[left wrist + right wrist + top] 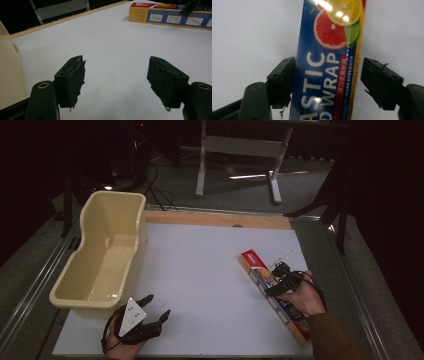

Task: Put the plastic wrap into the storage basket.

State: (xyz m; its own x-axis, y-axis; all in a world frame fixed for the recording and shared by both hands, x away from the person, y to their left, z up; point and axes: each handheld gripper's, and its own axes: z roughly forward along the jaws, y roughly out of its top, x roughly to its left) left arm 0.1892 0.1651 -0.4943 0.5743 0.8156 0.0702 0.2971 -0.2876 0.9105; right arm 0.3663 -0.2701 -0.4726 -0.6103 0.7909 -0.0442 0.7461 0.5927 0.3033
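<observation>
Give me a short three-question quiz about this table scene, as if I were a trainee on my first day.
1. True or false: the right gripper has its jaws shut tight on the plastic wrap box.
2. Which thing stands nearest the left gripper? A) the cream tub B) the plastic wrap box C) the far wooden table edge
3. Fill in: the fruit printed on the box includes a cut grapefruit, a lemon and a ____.

Key
1. False: the jaws stand open on either side of the box, the left one at or near its edge, the right one clear of it.
2. A
3. Lime
</observation>
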